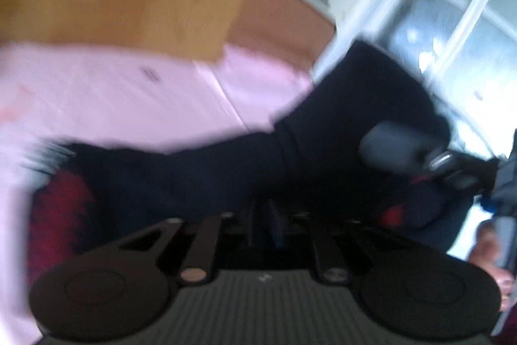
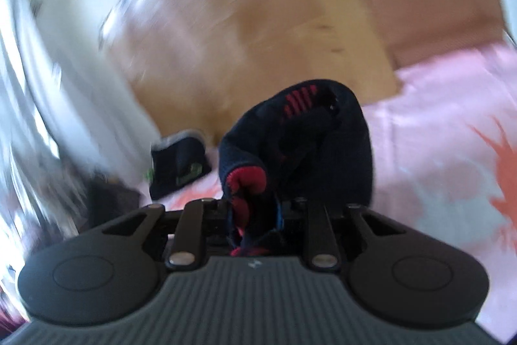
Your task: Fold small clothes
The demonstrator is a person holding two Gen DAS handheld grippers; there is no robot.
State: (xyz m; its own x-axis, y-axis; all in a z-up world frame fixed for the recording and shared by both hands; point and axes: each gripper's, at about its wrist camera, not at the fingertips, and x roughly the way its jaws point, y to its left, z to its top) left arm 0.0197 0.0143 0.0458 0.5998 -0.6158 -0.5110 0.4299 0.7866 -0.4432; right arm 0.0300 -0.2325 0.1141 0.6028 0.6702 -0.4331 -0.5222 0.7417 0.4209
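A navy sock with red patches [image 1: 226, 170] stretches across the blurred left wrist view, above a pink sheet [image 1: 113, 92]. My left gripper [image 1: 263, 222] has its jaws close together, and the dark cloth runs into the narrow gap. At the sock's right end, the right gripper [image 1: 416, 154] reaches in from the right. In the right wrist view the same sock [image 2: 310, 134] arches up from my right gripper [image 2: 255, 215], which is shut on its red-tipped end. Both sets of fingertips are mostly hidden by the cloth.
The pink sheet [image 2: 436, 151] carries orange prints. A wooden board [image 2: 258, 28] stands behind it. A small folded dark garment with a green mark [image 2: 181, 164] lies at the sheet's left. Window frames [image 1: 452, 21] fill the right, and a person's hand [image 1: 488, 248] shows low right.
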